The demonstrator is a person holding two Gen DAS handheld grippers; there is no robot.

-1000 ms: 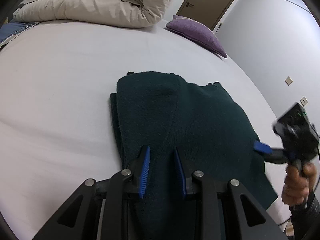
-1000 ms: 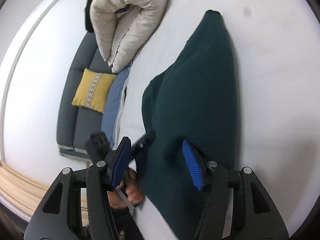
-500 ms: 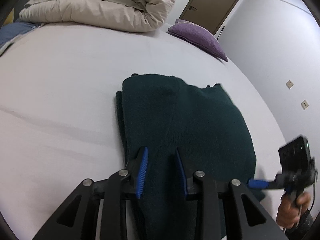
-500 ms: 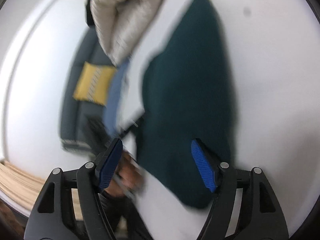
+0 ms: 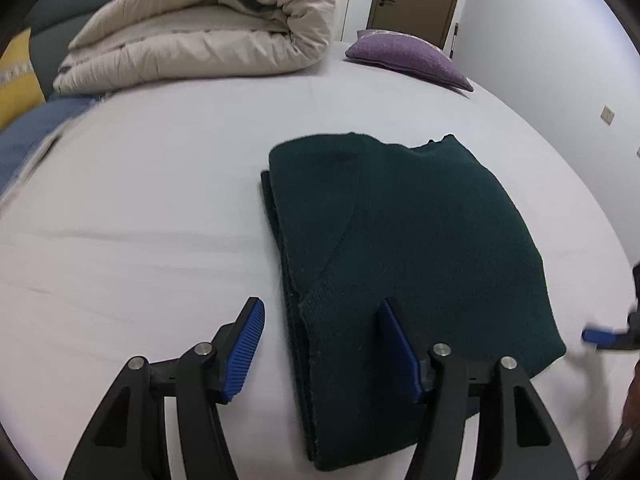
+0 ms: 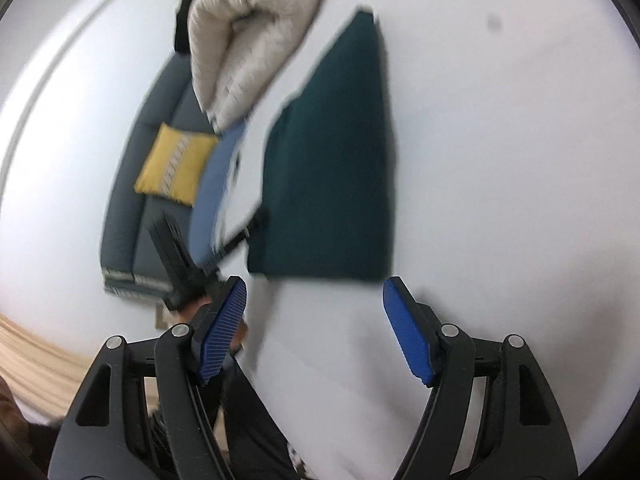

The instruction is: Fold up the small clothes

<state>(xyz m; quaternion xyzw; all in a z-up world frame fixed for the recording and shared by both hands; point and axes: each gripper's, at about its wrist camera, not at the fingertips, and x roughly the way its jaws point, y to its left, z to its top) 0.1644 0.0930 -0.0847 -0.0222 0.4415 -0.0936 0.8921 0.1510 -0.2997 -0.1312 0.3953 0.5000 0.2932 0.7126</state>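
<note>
A dark green knitted sweater (image 5: 404,240) lies folded flat on the white bed sheet (image 5: 140,216). My left gripper (image 5: 324,348) hovers over its near left edge, jaws opening; cloth lies below the gap but the blue pads do not press on it. In the right wrist view the same sweater (image 6: 336,168) lies ahead of my right gripper (image 6: 316,328), which stands open over bare sheet with nothing between its fingers. The left gripper's black body (image 6: 180,260) shows at the sweater's left side in that view. One blue fingertip (image 5: 598,336) of the right gripper shows at the right edge of the left wrist view.
A rolled cream duvet (image 5: 208,36) lies at the far side of the bed, a purple cushion (image 5: 408,58) to its right. A grey sofa with a yellow cushion (image 6: 172,164) stands beyond the bed's edge. A blue cloth (image 5: 28,136) lies at the left.
The left jaws have spread wide and let go of the sweater's edge while lifting back. The right gripper has pulled away off the sweater onto bare sheet, its jaws wider.
</note>
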